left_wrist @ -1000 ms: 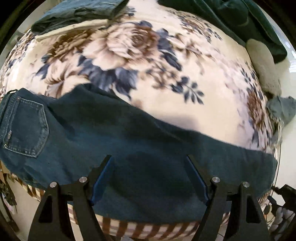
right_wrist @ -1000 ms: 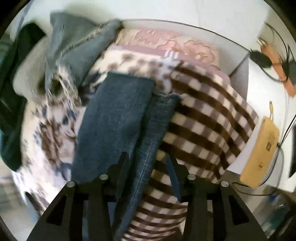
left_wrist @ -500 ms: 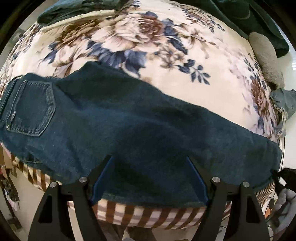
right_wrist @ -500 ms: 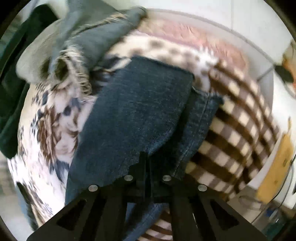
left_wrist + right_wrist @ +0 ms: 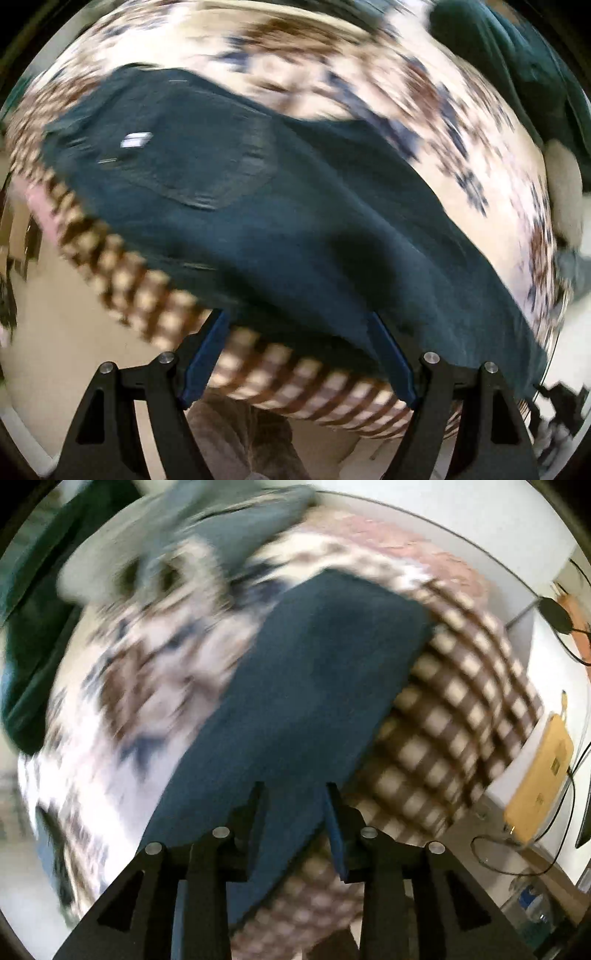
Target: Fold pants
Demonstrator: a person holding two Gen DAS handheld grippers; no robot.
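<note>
Denim lies in front of you as one long, dark blue pair of jeans (image 5: 295,221), spread lengthwise on the cream bed cover with brown and navy flowers (image 5: 424,96) and running along the edge where the brown-and-cream checked blanket (image 5: 122,273) hangs down. At the left end your left wrist view shows the seat, back pocket up; both legs look stacked into a single band, so I judge the lengthwise fold done and the crosswise folds yet to make. Your left gripper (image 5: 299,354) has its blue-lined tongs spread wide apart, hovering over the near edge of the jeans around the thigh, holding nothing. Moving right, the jeans taper to the leg end, which the right wrist view shows as a squared hem lying flat on the cover beside the checked blanket. Your right gripper (image 5: 295,823) has its tongs parted with cloth passing between them; blur keeps me from saying whether they touch it, but they are not clamped. What seems left is to take the hem end and carry it over toward the waistband, then halve the bundle again.
</note>
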